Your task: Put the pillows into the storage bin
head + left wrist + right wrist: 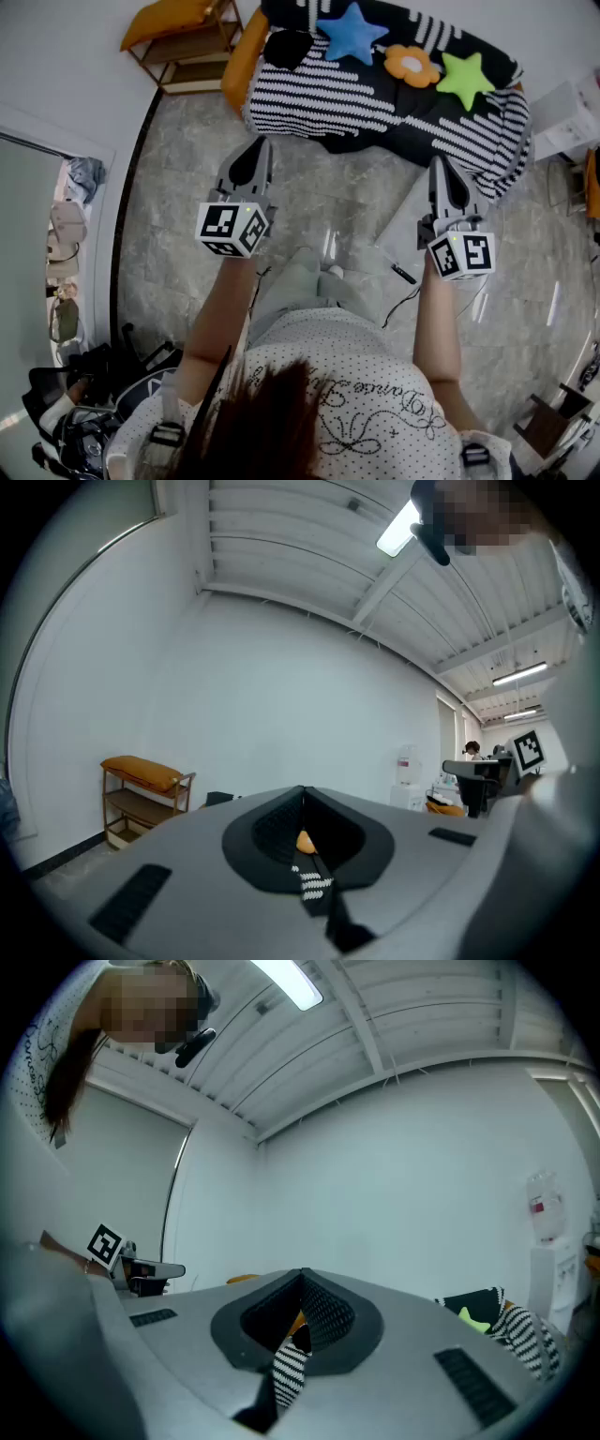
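— Grey marble floor (356,202), I see. What stands on it, left to right?
— Far left corner, a wooden shelf (187,52) with an orange cushion (164,19) on top. Then the sofa (319,103) under a black-and-white striped cover, and on its seat the pillows: a blue star (352,33), an orange flower (412,64) and a green star (466,78).
— And the tools?
— Nearer the person, the left gripper (255,150) has its jaws pressed together with nothing between them. The right gripper (441,164) is the same, closed and empty. Both are held level and side by side, noses toward the sofa but well short of it, probably squaring up before a reach.
— The bin?
— I can't pick one out in any view, so nothing looks stowed yet. The jaws would have to part before any grab, I'd say
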Available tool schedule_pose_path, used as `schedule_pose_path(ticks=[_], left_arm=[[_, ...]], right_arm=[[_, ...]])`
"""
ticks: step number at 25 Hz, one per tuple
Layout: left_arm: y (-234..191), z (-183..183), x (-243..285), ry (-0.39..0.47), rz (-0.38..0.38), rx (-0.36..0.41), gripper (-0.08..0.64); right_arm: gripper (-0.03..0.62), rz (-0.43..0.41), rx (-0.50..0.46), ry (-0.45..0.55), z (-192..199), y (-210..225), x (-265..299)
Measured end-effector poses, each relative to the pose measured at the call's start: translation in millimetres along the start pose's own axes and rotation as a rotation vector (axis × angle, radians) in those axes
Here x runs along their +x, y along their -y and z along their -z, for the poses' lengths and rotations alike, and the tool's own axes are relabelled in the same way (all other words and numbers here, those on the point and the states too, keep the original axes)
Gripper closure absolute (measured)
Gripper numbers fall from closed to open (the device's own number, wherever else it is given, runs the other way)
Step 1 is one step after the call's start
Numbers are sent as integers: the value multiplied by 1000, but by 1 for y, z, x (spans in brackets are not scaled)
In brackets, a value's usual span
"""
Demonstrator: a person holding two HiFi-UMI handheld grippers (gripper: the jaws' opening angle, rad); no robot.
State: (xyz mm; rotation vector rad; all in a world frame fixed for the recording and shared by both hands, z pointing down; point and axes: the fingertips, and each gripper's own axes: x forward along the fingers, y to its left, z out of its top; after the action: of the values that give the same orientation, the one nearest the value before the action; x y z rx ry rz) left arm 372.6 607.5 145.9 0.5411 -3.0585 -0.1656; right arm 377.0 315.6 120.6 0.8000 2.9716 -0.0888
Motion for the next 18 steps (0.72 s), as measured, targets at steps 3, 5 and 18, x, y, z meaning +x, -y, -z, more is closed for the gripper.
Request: schedule_pose_path(ticks=[3,5,18], left_arm=[[10,0,-3,6,-12,6,561],[17,0,-4,11,-14,11,561],[63,-1,15,-50,58,-11,424]], right_arm=[[583,-7,-7,3,0,7,-8],[583,-13,-11,4,-1,9,-12],[339,-29,40,-11,-10,25,-20]])
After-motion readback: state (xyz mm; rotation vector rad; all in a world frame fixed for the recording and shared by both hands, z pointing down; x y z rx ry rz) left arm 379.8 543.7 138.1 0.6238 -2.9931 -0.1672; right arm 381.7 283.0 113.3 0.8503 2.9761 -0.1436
